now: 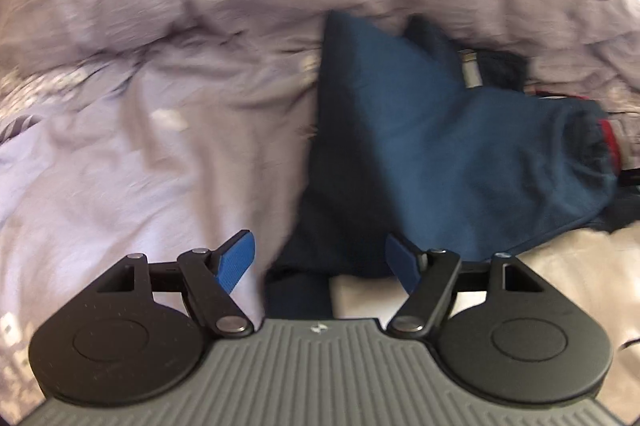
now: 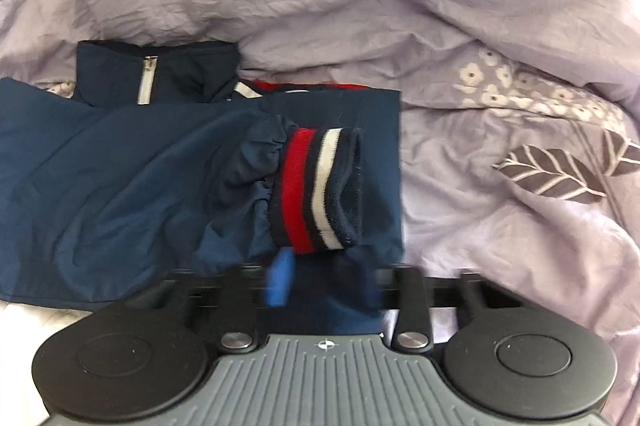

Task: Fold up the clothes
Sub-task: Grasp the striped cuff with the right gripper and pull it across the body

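A navy jacket [image 2: 120, 165] lies on the bed, its zip collar [image 2: 148, 77] at the far side. One sleeve is folded across the body, and its red, white and navy striped cuff [image 2: 320, 185] lies just beyond my right gripper [image 2: 320, 282]. That gripper is blurred, its blue pads [image 2: 280, 282] stand apart, and only flat jacket cloth shows beneath the gap. In the left wrist view the same jacket [image 1: 420, 145] lies ahead and to the right. My left gripper [image 1: 320, 262] is open over the jacket's dark near edge, and nothing is pinched.
A rumpled lilac duvet [image 2: 480, 205] printed with dark leaves [image 2: 552, 173] and pale flowers covers the bed around the jacket. It rises in thick folds behind the jacket [image 1: 200, 5]. A paler cloth [image 1: 560, 274] shows at the near right.
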Demonstrator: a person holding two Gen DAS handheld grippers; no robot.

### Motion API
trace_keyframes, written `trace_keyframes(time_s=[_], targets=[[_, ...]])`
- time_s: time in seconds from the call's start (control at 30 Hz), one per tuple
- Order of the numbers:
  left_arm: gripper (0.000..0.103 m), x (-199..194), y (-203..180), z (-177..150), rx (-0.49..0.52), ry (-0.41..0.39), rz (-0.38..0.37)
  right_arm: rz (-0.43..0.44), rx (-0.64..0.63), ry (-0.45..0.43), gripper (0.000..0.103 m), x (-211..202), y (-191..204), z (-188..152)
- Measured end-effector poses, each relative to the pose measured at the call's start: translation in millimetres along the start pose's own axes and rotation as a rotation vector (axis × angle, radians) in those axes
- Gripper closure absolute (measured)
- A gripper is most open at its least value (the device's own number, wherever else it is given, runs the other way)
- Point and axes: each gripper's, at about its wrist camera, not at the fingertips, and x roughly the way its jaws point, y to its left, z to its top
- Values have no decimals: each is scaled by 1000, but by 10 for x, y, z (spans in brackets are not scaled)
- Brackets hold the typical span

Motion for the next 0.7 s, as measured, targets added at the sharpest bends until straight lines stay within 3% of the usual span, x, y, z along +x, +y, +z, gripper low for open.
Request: trace_keyframes(time_s=[0.1,0.2,0.3,0.37,0.47,0.57,0.63,0.7], targets=[[26,95,-240,145,99,-62,13,-59,-9,-14,42,-117,31,-47],[25,366,-321,339,112,-54,58,-111,-93,-150,40,-376,189,-137],[25,582,-316,475,92,-38,65,-23,-215,-282,33,-519,438,-200],[25,700,-295,498,104,-37,87,37,-274,-311,33,-446,570,-180],[19,924,-236,500,129,-18,141,25,-255,-260,34,-101,566,-89],[5,1199,-94,483,97,39,147,-4,-189,-90,30,429,369,0],[6,1240,-9,514,48,68,114,34,-123,-28,28,558,225,18],[11,1090,16,594,44,11,97,30,-127,-33,28,459,215,70]])
